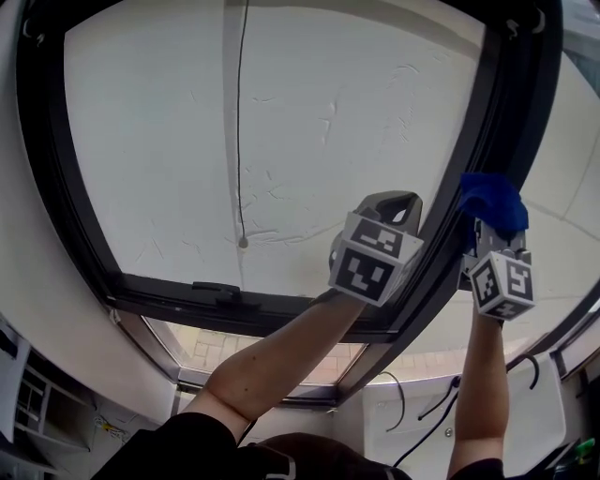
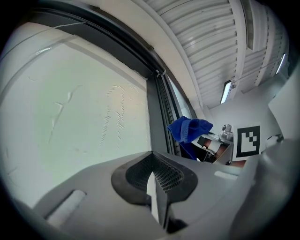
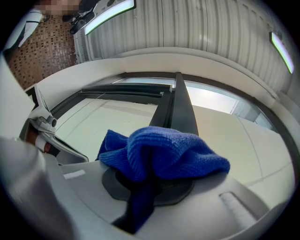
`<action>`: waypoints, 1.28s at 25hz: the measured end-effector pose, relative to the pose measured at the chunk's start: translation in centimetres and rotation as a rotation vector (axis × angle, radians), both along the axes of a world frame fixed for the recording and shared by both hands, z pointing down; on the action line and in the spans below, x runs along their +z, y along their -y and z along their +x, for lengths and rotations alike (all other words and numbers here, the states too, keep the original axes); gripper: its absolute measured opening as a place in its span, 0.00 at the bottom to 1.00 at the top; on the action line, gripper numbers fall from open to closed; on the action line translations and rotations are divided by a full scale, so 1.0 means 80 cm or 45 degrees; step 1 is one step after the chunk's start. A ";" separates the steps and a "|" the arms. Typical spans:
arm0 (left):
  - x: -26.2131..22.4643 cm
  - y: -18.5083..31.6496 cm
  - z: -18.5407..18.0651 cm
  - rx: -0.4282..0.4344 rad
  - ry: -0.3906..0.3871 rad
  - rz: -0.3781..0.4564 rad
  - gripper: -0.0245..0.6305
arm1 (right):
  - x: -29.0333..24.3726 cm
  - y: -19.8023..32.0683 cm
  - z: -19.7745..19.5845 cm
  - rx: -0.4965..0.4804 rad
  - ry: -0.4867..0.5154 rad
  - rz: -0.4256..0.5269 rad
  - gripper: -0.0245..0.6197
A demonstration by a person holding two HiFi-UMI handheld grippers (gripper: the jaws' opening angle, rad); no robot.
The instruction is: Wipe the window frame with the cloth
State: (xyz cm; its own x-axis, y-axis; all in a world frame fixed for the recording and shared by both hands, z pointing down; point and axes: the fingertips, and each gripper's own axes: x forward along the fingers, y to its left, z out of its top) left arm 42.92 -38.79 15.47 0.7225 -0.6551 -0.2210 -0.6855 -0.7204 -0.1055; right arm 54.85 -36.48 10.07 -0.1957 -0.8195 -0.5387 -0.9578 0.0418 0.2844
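Note:
A blue cloth point(image 1: 494, 202) bunches at the tips of my right gripper point(image 1: 491, 228), which is shut on it; in the right gripper view the cloth point(image 3: 161, 157) covers the jaws. It sits against the dark window frame point(image 1: 487, 122) on its right upright, which also shows as the frame point(image 3: 180, 110) running ahead of the cloth. My left gripper point(image 1: 392, 214) is shut and empty, held just left of that upright against the whitish pane point(image 1: 281, 122). From the left gripper view its jaws meet at the left gripper point(image 2: 157, 180), with the cloth point(image 2: 189, 129) beyond.
A thin cord point(image 1: 241, 131) with a small weight hangs down the pane. A handle point(image 1: 217, 292) sits on the frame's lower bar. Cables point(image 1: 427, 412) trail below at right. Ceiling lights point(image 3: 110, 11) show above.

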 end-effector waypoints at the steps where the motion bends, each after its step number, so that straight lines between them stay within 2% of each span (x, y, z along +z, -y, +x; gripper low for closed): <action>1: 0.005 0.001 0.000 0.000 0.002 -0.007 0.03 | 0.006 0.000 0.000 -0.001 0.002 -0.005 0.12; 10: 0.066 -0.001 0.005 0.001 0.034 -0.066 0.03 | 0.072 0.004 0.000 -0.026 0.033 -0.082 0.12; 20: 0.127 -0.016 0.015 0.075 0.105 -0.089 0.03 | 0.145 0.004 0.003 -0.015 0.103 -0.173 0.12; 24: 0.151 -0.024 0.011 0.062 0.186 -0.052 0.03 | 0.175 0.006 0.001 -0.021 0.108 -0.225 0.12; 32: 0.186 -0.021 0.010 0.104 0.190 -0.089 0.03 | 0.223 0.006 0.001 -0.001 0.085 -0.305 0.12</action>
